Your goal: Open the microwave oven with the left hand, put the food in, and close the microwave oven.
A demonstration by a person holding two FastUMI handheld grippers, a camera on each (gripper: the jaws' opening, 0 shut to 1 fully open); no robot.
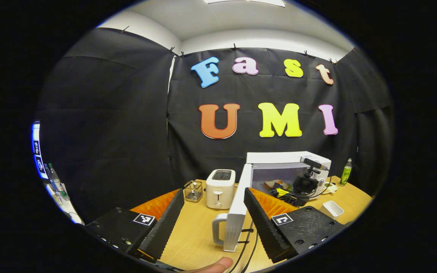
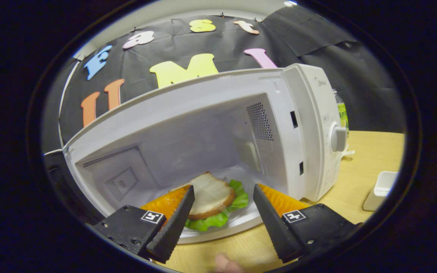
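Wooden tabletop (image 2: 370,167) bears the open microwave oven (image 2: 309,125); the soft, crushable sandwich (image 2: 211,197) sits inside. Both the left gripper (image 1: 214,212) and the right gripper (image 2: 222,206) gape empty; the stiff door's handle (image 1: 218,229) looks the place to take hold.

I see a cream toaster (image 1: 220,188) on the counter (image 1: 195,235), a wire basket (image 1: 194,190) just left of it, a green bottle (image 1: 346,172) and white dish (image 1: 332,209) far right of it.
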